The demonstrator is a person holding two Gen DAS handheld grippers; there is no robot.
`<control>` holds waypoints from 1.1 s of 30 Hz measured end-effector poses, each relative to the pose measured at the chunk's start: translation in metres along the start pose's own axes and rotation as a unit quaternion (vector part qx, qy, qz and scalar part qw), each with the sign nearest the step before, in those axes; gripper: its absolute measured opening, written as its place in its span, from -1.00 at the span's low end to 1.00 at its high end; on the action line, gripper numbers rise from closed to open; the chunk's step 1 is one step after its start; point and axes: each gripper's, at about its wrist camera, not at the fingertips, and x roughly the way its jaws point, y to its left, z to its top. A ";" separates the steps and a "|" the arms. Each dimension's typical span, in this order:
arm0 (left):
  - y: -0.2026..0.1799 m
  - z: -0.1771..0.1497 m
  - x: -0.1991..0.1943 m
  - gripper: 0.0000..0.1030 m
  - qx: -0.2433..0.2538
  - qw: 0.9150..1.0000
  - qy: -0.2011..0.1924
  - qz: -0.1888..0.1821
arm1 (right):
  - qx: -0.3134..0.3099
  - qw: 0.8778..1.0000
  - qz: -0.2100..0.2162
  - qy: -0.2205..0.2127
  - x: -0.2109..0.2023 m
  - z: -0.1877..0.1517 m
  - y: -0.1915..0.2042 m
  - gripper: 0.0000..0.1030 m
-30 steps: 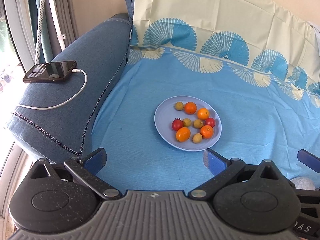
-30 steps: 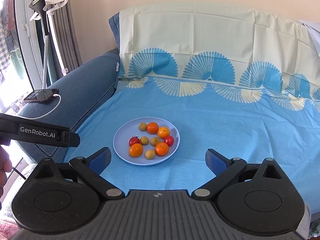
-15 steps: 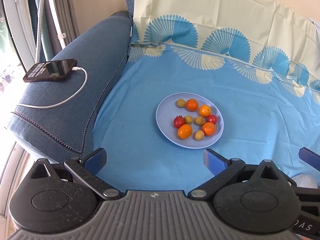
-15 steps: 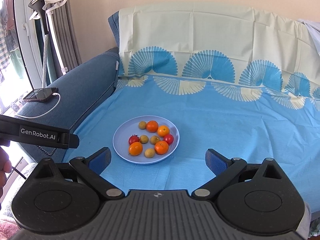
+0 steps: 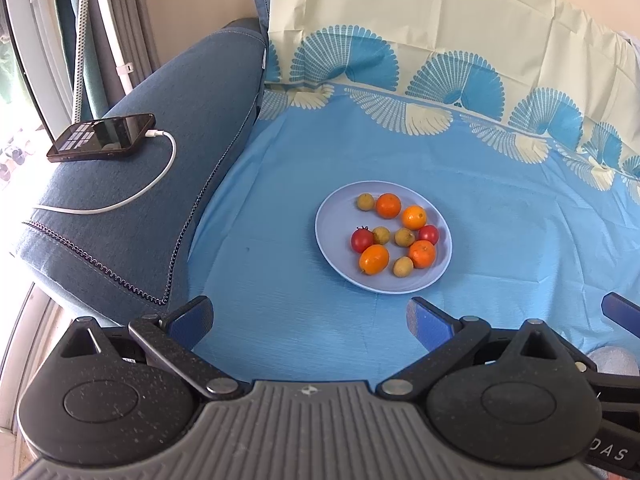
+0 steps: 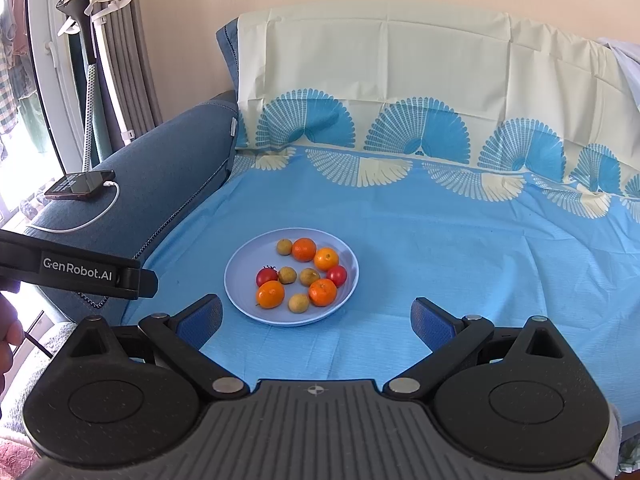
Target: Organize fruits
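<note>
Blue cloth [image 5: 360, 152] with a fan-print border covers the sofa seat and spreads wide and bare on every side of the plate [image 5: 334, 220], most of all toward the right of both frames. At centre in the left view and a little left of centre in the right view, the plate [image 6: 240, 276] carries four oranges, two red tomatoes and four small brownish-green fruits, all inside its rim. One orange [image 5: 374, 259] sits near the plate's lower edge, just beside a tomato [image 5: 361, 239].

Along the left of the frame, the denim armrest [image 5: 132, 232] rises beside the cloth, with a phone [image 5: 102, 137] and its white cable [image 5: 132, 196] on top.

Low in its frame, the left gripper [image 5: 310, 320] is spread wide and holds nothing, short of the plate's near rim. So is the right gripper [image 6: 316, 320], with its left finger close to the rim.
</note>
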 end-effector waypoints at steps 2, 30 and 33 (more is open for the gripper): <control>0.000 0.000 0.000 0.99 0.000 1.000 0.000 0.001 | 0.000 1.000 0.000 0.000 0.000 0.000 0.000 0.94; -0.003 -0.003 0.003 0.99 0.015 0.999 -0.008 0.035 | -0.015 1.000 -0.006 0.002 0.013 -0.003 0.002 0.95; -0.003 -0.003 0.003 0.99 0.015 0.999 -0.007 0.034 | -0.018 1.000 -0.005 0.001 0.014 -0.001 0.003 0.96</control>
